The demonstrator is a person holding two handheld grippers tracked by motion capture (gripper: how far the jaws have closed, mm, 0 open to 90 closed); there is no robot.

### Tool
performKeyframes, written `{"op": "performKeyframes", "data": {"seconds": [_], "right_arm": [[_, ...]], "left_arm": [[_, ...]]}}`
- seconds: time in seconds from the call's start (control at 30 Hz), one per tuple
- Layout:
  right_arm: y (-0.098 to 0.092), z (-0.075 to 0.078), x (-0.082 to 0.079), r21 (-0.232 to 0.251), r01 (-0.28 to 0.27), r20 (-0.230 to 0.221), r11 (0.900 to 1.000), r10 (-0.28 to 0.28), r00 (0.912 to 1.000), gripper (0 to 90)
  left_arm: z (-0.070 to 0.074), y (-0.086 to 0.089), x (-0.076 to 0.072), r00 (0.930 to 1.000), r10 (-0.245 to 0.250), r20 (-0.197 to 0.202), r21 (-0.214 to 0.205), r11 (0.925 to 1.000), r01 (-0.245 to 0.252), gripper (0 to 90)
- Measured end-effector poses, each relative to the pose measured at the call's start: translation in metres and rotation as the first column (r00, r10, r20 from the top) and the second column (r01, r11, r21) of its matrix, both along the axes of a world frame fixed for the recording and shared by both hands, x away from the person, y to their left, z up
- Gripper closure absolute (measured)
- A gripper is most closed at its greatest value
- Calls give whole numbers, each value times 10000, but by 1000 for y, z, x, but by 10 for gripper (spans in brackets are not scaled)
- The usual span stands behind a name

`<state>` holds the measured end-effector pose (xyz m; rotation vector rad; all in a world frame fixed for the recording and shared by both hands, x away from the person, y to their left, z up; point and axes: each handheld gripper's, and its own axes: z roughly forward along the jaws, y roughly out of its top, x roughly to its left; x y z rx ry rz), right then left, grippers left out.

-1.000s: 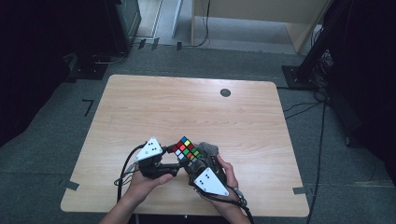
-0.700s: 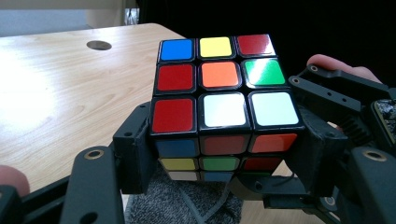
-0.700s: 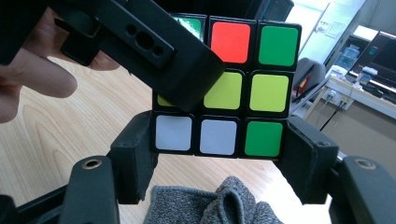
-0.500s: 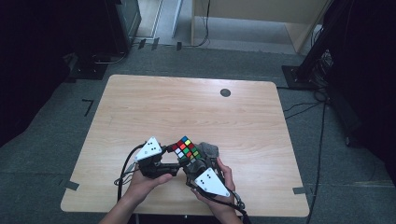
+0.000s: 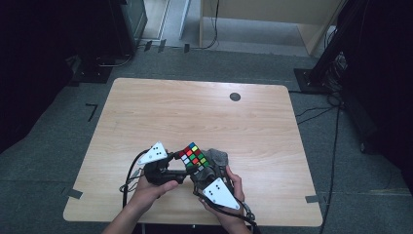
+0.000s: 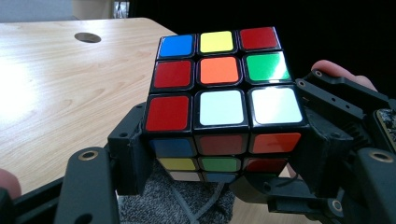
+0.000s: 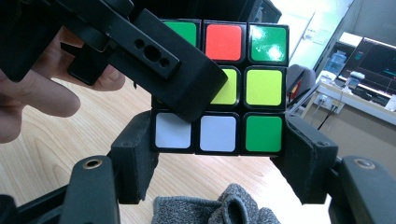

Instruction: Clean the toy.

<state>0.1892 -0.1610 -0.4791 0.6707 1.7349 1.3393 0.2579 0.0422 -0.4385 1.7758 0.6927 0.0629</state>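
A scrambled Rubik's cube (image 5: 193, 155) is held between both grippers just above the table's near edge. My left gripper (image 6: 224, 158) has the cube's lower layers (image 6: 219, 149) between its pads, which still touch both sides; its jaws have just been opening slightly. From the other side my right gripper (image 7: 217, 154) is shut on the bottom row of the cube (image 7: 224, 84). One left-gripper finger (image 7: 159, 60) crosses that face. In the high view the left gripper (image 5: 184, 168) and the right gripper (image 5: 202, 173) meet at the cube.
A crumpled grey cloth (image 5: 218, 157) lies on the wooden table (image 5: 195, 112) under and just behind the cube, also seen as grey cloth (image 7: 219, 207). A dark round hole (image 5: 235, 96) sits near the far edge. Cables trail off the near edge.
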Motion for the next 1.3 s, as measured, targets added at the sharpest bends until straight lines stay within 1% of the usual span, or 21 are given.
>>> {"op": "performKeyframes", "data": {"seconds": [0.2,0.3,0.4,0.47,0.5,0.57,0.6,0.67,0.7,0.73,0.77,0.8,0.83,0.9,0.93,1.0,1.07,1.13,1.17,1.2,1.3], "right_arm": [[-1,0,1,47,-54,85,10000,54,9999,354],[-1,-1,2,26,-162,31,9999,162,9999,352],[-2,0,6,309,-346,-422,9989,359,9985,348],[-2,0,8,232,-467,-686,9986,482,9965,325],[-3,0,8,167,-482,-835,9987,495,9953,313],[-6,-1,10,64,-461,-1099,9989,465,9928,298],[-7,-2,13,-115,-377,-1386,9992,357,9897,275],[-9,-6,20,-663,-66,-2102,9978,-75,9776,258],[-10,-7,22,-786,46,-2353,9969,-230,9716,259],[-12,-11,27,-926,201,-2987,9955,-471,9532,267],[-13,-13,30,-1014,269,-3316,9945,-593,9416,274],[-15,-17,34,-1185,372,-3799,9923,-799,9216,271],[-16,-21,37,-1404,461,-4134,9890,-1008,9050,270],[-16,-28,42,-1688,462,-4634,9846,-1207,8779,261],[-17,-31,43,-1887,402,-4719,9812,-1265,8725,259],[-17,-33,45,-2166,330,-4716,9757,-1342,8715,272],[-18,-35,46,-2441,246,-4760,9694,-1419,8679,339],[-20,-35,45,-2624,416,-4834,9641,-1686,8590,391],[-22,-36,46,-2770,427,-4906,9599,-1795,8527,391],[-23,-37,46,-2818,483,-4926,9583,-1877,8498,390],[-30,-37,49,-2760,867,-5057,9572,-2213,8338,409]], "left_arm": [[-1,-1,-1,9997,38,223,1,10000,-38,309],[0,1,-3,9992,134,369,5,9999,-134,334],[2,0,-6,9967,422,699,319,9985,-445,340],[3,0,-7,9926,710,981,532,9957,-765,340],[3,3,-6,9898,990,1023,535,9930,-1049,340],[4,11,-1,9893,1220,793,250,9919,-1244,340],[4,14,1,9880,1327,797,218,9906,-1348,340],[3,17,3,9848,1487,902,403,9874,-1528,340],[2,18,4,9807,1656,1034,576,9834,-1722,340],[2,19,4,9790,1725,1083,652,9815,-1802,340],[1,19,5,9780,1770,1105,741,9798,-1857,340],[1,20,6,9776,1801,1092,737,9793,-1886,340],[0,21,6,9771,1837,1072,728,9787,-1920,340],[-1,21,7,9756,1879,1138,823,9768,-1977,340],[-1,21,7,9741,1895,1236,947,9749,-2017,340],[-2,21,6,9707,1932,1427,1124,9713,-2099,340],[-3,20,6,9681,1921,1610,1296,9683,-2137,340],[-4,18,5,9652,1902,1794,1502,9643,-2180,340],[-4,18,5,9653,1864,1831,1562,9639,-2157,340],[-4,17,4,9646,1825,1906,1619,9633,-2142,340],[-4,16,2,9630,1671,2114,1678,9644,-2042,340]]}}
